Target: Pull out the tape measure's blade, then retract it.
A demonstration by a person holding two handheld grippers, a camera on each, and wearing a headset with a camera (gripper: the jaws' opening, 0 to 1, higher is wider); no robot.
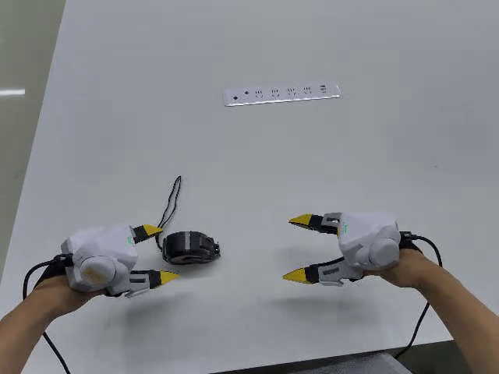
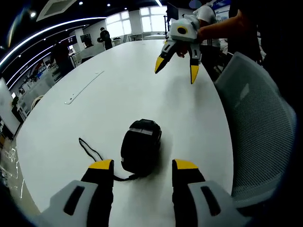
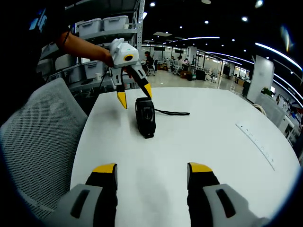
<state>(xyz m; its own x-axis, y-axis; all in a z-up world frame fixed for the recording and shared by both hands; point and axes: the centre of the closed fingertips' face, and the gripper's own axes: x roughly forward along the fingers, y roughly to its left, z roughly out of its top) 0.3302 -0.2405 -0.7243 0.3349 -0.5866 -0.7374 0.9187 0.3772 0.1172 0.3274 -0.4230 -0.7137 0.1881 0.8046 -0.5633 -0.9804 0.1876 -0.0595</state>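
Two grippers hover over a white table [image 1: 390,156]. Head view: the left gripper [image 1: 161,253] has its jaws wide and empty, tips just beside the black tape measure [image 1: 189,247], which lies on the table with its strap [image 1: 170,204] trailing away. The right gripper [image 1: 297,248] is also wide and empty, well apart from it. A power strip [image 1: 282,94] lies farther back. Left gripper view: the tape measure sits between the jaw tips, and a mesh chair [image 2: 255,123] stands at the table edge. Right gripper view: shelves with bins [image 3: 102,23] stand behind.
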